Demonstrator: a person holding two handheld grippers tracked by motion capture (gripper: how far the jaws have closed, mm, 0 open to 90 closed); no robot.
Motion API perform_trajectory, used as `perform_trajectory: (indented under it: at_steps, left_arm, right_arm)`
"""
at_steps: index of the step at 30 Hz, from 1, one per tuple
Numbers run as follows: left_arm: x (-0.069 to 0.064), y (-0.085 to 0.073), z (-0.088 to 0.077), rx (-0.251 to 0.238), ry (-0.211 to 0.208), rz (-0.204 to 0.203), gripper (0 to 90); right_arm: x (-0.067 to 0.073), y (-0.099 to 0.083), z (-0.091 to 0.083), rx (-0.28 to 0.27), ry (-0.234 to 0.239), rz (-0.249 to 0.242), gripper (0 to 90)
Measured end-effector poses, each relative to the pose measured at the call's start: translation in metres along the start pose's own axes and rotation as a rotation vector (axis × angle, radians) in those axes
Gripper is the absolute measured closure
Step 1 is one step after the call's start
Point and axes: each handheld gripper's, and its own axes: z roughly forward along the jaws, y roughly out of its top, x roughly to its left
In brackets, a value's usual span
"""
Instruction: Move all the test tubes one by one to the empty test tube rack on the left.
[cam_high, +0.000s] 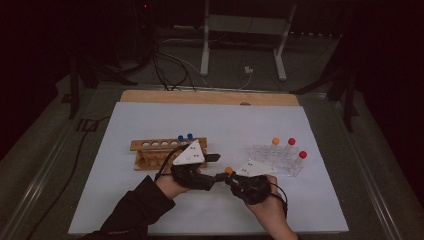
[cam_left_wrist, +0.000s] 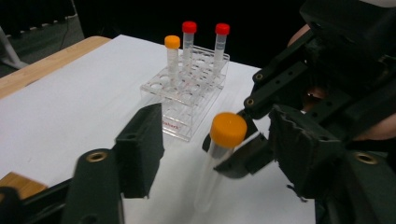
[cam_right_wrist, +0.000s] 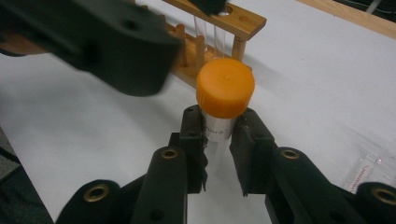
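held tube: clear test tube with orange cap (cam_right_wrist: 225, 93), upright, clamped just under the cap between the jaws of the right gripper (cam_right_wrist: 218, 154); in the high view it sits in front of the wooden rack, at that rack's right end, nearer the person
right gripper: jaws pressed together on the tube's neck, both pads touching the clear wall; printed label on the tube partly hidden by the pads, unreadable
left gripper (cam_left_wrist: 219, 149): jaws apart, one on each side of the same tube; pads not touching it in the left gripper view; tube stands between them, closer to the right-hand jaw of that view
left gripper, high view: (cam_high: 212, 167) just in front of the wooden rack's right end, grey three-cornered plate on top
right gripper, high view: (cam_high: 226, 176) just right of the left gripper, front-right of the wooden rack, tips meeting at the orange cap (cam_high: 228, 170)
wooden rack (cam_high: 167, 152): landmark, left of mat centre, row of round holes on top; two blue-capped tubes (cam_high: 185, 137) stand at its right end
clear plastic rack (cam_high: 277, 159): well right of the wooden rack; holds one orange-capped tube (cam_left_wrist: 172, 56) and two red-capped tubes (cam_left_wrist: 189, 39), all upright
white mat (cam_high: 150, 120): lies under both racks; wooden board edge shows behind it
hands: each holds one gripper, forearms come in from the near edge, dark sleeve on the left arm
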Motion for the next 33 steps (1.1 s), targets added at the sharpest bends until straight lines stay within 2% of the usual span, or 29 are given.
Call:
perform_trajectory:
  at_steps: [7, 9, 15, 16, 26, 31, 33]
  left_arm:
    - [0.000, 0.002, 0.013, 0.019, -0.031, 0.007, 53.2]
    - [0.001, 0.001, 0.015, 0.019, -0.040, -0.002, 58.4]
    - [0.001, 0.000, 0.018, 0.038, -0.063, 0.006, 68.2]
    - [0.000, 0.000, 0.018, 0.037, -0.057, 0.016, 70.0]
    - [0.001, -0.001, 0.015, 0.026, -0.049, 0.029, 71.6]
    - [0.005, -0.001, 0.006, 0.015, -0.023, 0.021, 71.7]
    - [0.008, -0.001, 0.000, 0.004, -0.018, 0.001, 71.7]
  right_arm:
    - [-0.001, 0.000, -0.001, 0.000, 0.001, 0.000, 75.0]
    - [0.000, 0.000, -0.001, -0.001, 0.000, 0.000, 75.0]
    - [-0.001, 0.001, -0.001, -0.002, -0.002, 0.003, 75.0]
    - [-0.001, 0.001, -0.001, -0.002, -0.004, 0.003, 75.0]
    - [-0.001, 0.000, 0.000, -0.009, 0.011, -0.008, 73.4]
    - [-0.001, 0.001, -0.003, -0.029, 0.009, -0.008, 59.4]
    - [-0.002, 0.002, -0.004, -0.033, 0.002, -0.013, 54.6]
